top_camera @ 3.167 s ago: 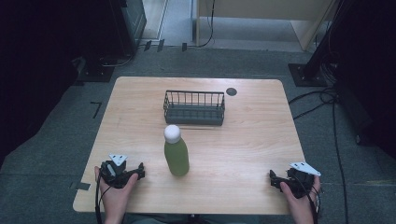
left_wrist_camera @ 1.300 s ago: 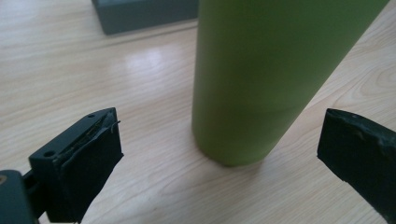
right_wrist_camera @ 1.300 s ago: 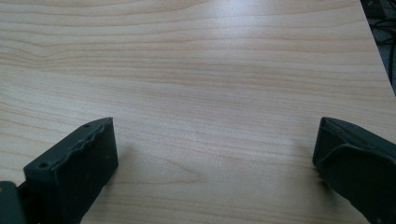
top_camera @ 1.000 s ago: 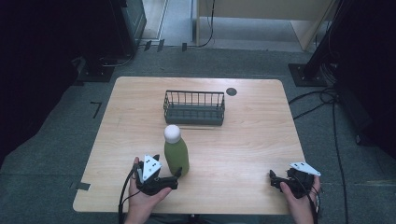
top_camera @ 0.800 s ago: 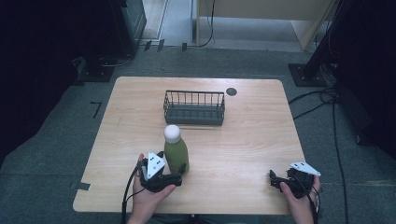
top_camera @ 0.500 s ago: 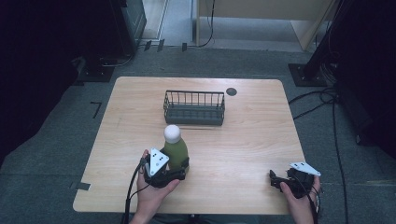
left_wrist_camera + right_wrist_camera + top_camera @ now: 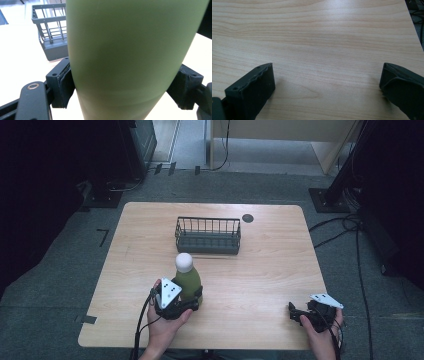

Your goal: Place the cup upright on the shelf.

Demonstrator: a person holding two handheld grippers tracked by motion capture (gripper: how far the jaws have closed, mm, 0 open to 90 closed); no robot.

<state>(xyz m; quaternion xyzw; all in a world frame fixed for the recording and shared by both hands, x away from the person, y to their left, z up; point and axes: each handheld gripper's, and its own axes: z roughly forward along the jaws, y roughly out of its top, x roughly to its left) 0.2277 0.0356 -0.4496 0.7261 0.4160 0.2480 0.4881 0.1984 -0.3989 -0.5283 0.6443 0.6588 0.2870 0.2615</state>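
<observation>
Pale wood table [image 7: 260,285] on grey carpet, dark stands and cables round the edges. Green bottle [image 7: 187,282] with a white round cap [image 7: 184,262] stands upright near the front left of the table, apart from the dark wire basket [image 7: 207,235] that sits behind it toward the far edge.

Left gripper [image 7: 187,302] is at the bottle's lower body. In the left gripper view the jaws stand one on each side of the green wall [image 7: 130,60], the pads [image 7: 65,86] pressed against it, so it looks clamped on the bottle. Bottle base appears to be on the table yet.

Right gripper [image 7: 295,314] rests at the front right corner, well apart from everything. Its jaws stand wide, bare wood [image 7: 324,50] between them.

Judgement: the grasp step is at its close. Next move is likely a straight lift, then a carry toward the basket. Grip sits low on a tall bottle, so it could tip; keep it vertical and clear the basket rim before lowering.
</observation>
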